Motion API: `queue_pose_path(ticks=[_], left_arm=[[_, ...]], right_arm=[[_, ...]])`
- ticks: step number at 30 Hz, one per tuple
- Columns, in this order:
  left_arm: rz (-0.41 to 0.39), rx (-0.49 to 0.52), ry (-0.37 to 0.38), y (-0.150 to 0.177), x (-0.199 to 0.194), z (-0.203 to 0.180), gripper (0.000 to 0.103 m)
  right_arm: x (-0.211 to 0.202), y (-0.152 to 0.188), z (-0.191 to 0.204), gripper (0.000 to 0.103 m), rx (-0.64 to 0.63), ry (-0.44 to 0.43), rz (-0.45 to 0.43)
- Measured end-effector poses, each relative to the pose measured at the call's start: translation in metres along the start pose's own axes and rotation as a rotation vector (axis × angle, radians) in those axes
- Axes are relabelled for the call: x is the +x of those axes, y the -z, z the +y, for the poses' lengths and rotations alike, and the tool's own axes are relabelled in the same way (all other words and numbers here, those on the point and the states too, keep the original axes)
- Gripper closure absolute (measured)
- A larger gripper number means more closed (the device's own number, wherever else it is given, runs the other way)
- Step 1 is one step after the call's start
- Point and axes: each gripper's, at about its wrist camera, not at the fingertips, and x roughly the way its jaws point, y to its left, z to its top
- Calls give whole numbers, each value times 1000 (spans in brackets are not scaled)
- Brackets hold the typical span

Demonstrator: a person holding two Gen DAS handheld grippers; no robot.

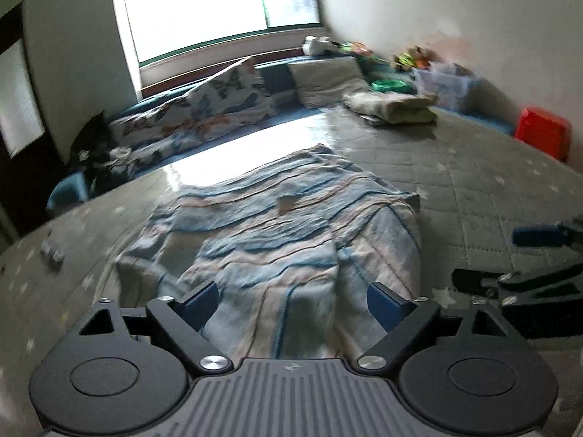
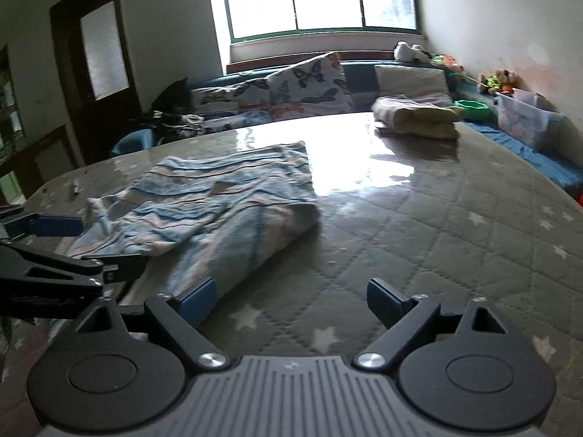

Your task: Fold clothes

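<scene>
A blue, white and tan striped garment (image 1: 284,233) lies partly folded on the grey quilted table (image 1: 473,182). My left gripper (image 1: 293,304) is open, its blue pads straddling the garment's near end without gripping it. My right gripper (image 2: 291,300) is open and empty above the quilted table (image 2: 419,225), just right of the garment's near end (image 2: 218,211). The left gripper shows at the left edge of the right wrist view (image 2: 73,247), and the right gripper at the right edge of the left wrist view (image 1: 528,258).
A folded pale cloth pile (image 2: 415,116) sits at the table's far right. Butterfly-print bedding (image 2: 288,91) and cushions line the window bench behind. A clear bin (image 2: 524,116) and toys stand along the right wall. A small dark object (image 1: 53,253) lies on the left.
</scene>
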Motion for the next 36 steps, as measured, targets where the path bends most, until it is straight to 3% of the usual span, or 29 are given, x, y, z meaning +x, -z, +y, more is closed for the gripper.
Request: queue_pose_path(ticks=[3, 5, 6, 9, 12, 15, 19, 24, 33, 36], left_arm=[[21, 44, 16, -4, 18, -5, 29], [38, 48, 17, -5, 29, -3, 44], [38, 30, 21, -4, 30, 1, 56], [36, -24, 35, -3, 31, 15, 78], [1, -129, 30, 1, 16, 41, 89], [-28, -239, 0, 10, -2, 70, 92], [-31, -329, -64, 29, -19, 96, 92], [-14, -414, -91, 52, -33, 116, 92], [8, -425, -87, 73, -43, 124, 90], [4, -409, -87, 73, -42, 121, 89]], right_arm=[[2, 0, -11, 14, 27, 15, 5], [4, 0, -15, 17, 41, 20, 13], [5, 0, -17, 18, 47, 21, 16], [7, 0, -19, 22, 56, 17, 22], [9, -4, -15, 24, 39, 0, 22], [13, -12, -2, 26, -7, -29, 20], [23, -23, 24, 31, -89, -81, 23], [44, -40, 58, 37, -195, -124, 32], [105, -74, 90, 55, -265, -126, 90], [127, -83, 97, 56, -275, -121, 120]])
